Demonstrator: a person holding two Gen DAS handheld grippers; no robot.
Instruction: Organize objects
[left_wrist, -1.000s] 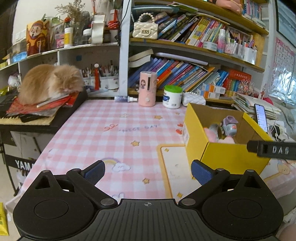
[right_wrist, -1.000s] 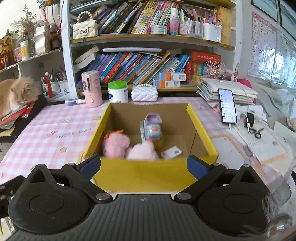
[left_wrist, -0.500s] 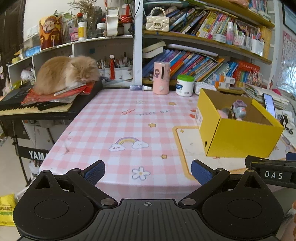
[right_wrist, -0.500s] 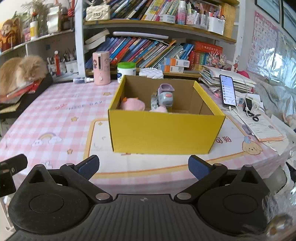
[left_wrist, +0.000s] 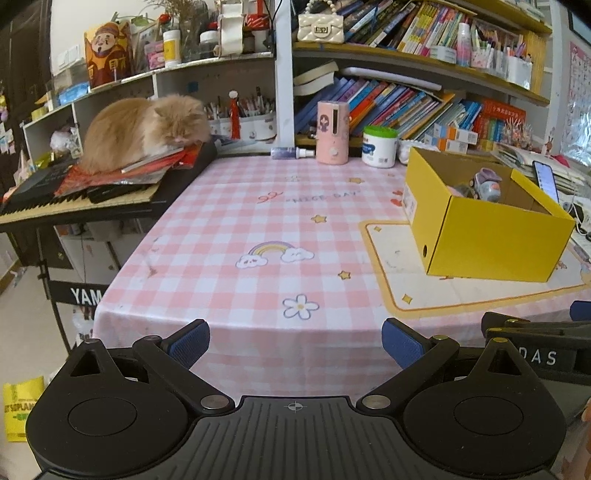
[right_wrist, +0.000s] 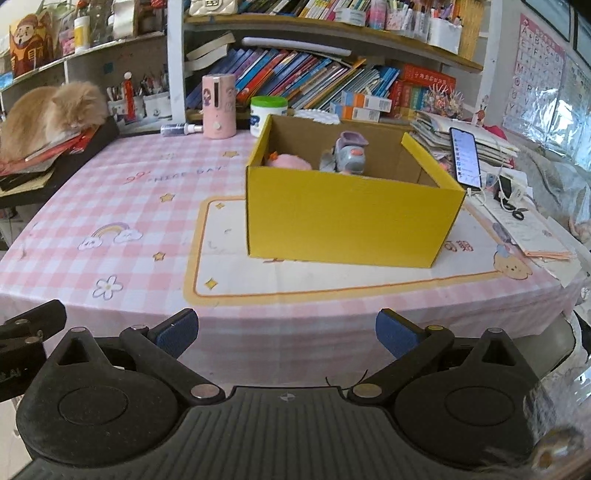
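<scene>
A yellow cardboard box (right_wrist: 351, 218) stands on the pink checked table (right_wrist: 110, 206); it also shows in the left wrist view (left_wrist: 487, 236). Inside it I see a grey-purple toy (right_wrist: 349, 155) and a pink plush (right_wrist: 290, 161). My left gripper (left_wrist: 295, 343) is open and empty, in front of the table's near edge. My right gripper (right_wrist: 286, 332) is open and empty, in front of the near edge, facing the box. The right gripper's side shows at the right of the left wrist view (left_wrist: 535, 350).
An orange cat (left_wrist: 144, 129) lies on papers over a keyboard (left_wrist: 74, 192) at the left. A pink dispenser (left_wrist: 332, 133), a white jar (left_wrist: 379, 146) and a spray bottle (left_wrist: 291, 152) stand at the back. A phone (right_wrist: 466, 157) and paper stacks lie to the right. Bookshelves rise behind.
Both grippers have pulled back from above the table to in front of its near edge. The box now looks farther away. Both stay open and empty.
</scene>
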